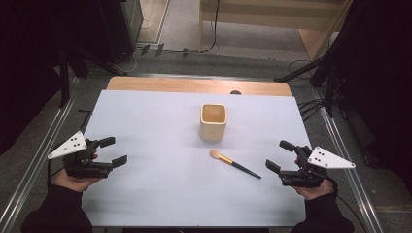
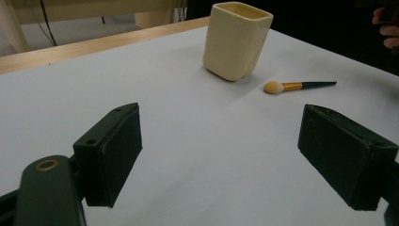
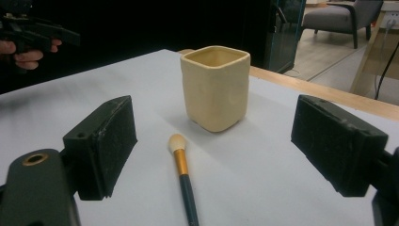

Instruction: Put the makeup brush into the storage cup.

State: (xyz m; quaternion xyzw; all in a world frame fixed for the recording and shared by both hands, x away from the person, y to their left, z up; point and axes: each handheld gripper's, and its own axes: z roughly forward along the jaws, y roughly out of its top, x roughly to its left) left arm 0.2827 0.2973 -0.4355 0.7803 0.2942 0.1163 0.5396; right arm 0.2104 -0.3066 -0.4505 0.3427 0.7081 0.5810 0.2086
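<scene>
Both spread wide and empty: left tool (image 1: 113,151) and right tool (image 1: 280,155), well apart at the counter (image 1: 145,121) edges. Between them, brush (image 1: 234,164) lying just beside cup (image 1: 214,122).

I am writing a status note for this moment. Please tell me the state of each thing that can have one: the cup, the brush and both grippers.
Cup: upright on the white table, open top; nothing seen inside.
Makeup brush: lying flat on the table in front of the cup, apart from it, untouched.
Left gripper: jaws open, holding nothing.
Right gripper: jaws open, holding nothing, nearer to the brush.
</scene>
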